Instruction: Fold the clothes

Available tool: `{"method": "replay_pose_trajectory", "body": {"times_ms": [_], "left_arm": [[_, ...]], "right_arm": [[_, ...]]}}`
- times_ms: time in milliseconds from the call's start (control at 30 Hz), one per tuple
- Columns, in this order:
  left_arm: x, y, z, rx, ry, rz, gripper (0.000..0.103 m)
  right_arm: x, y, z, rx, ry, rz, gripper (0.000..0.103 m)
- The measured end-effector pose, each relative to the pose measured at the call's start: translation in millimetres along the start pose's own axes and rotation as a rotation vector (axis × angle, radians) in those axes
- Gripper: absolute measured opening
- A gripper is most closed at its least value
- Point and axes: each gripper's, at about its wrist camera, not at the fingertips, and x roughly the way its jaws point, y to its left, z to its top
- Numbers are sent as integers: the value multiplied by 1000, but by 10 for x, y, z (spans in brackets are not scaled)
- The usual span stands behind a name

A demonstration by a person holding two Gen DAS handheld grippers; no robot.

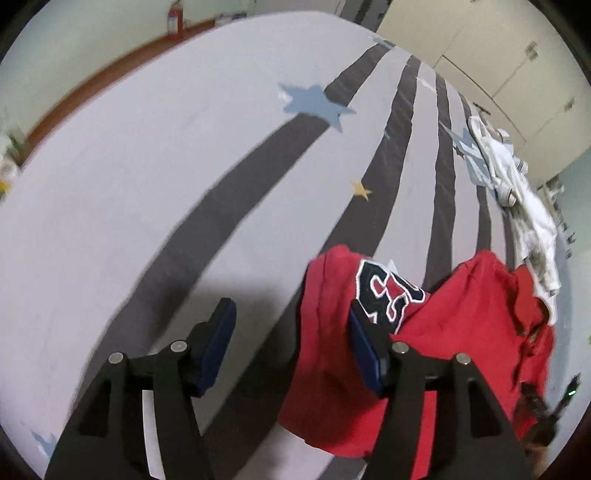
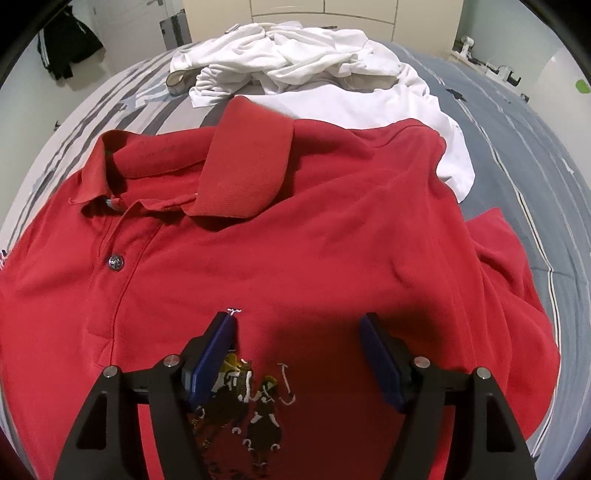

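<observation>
While the red polo (image 2: 295, 236) lies face up across the centre of the right wrist frame, collar skewed and one sleeve bunched at right, no finished fold shows; how far folding has gone cannot be told. Right gripper (image 2: 297, 354): jaws spread, over the chest logo (image 2: 251, 398), holding nothing. Left gripper (image 1: 291, 350): jaws spread, at the polo's edge, lower right. White clothes (image 2: 295, 59): crumpled heap, upper centre, touching the polo's shoulder, crowding it. Striped bed (image 1: 147, 166): bare at left.

Bedroom — striped bed (image 1: 155, 177), wardrobe doors (image 2: 321, 11)
</observation>
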Motion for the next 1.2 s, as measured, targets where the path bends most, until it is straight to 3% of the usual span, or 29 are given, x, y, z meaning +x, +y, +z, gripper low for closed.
{"method": "replay_pose_trajectory", "body": {"times_ms": [133,267,300,533,600,800,900,1033,1200], "left_arm": [[-117,-72,36,0,-28,-3,59],[-261,53,51,-84,-45,-130,59],[-248,60,94,-93,-39,-115,59],[330,-243,321,-24,74,-115,58],[529,-316,317,-2,142,-88,29],[328,-351,273,40,79,-85,13],[33,-201,208,9,14,-90,12],[-102,15,95,-47,6,-89,13],[-205,178,-9,-94,2,-110,28]], "right_arm": [[-1,-6,-6,-7,-7,3,69],[-7,-17,-20,5,-14,10,69],[-7,-22,-19,10,-15,12,69],[17,3,17,23,-24,11,69],[23,8,34,26,-27,11,69],[56,41,64,16,-27,1,69],[71,32,87,14,-25,4,69],[89,-7,105,27,-23,11,69],[96,8,100,21,-24,2,70]]}}
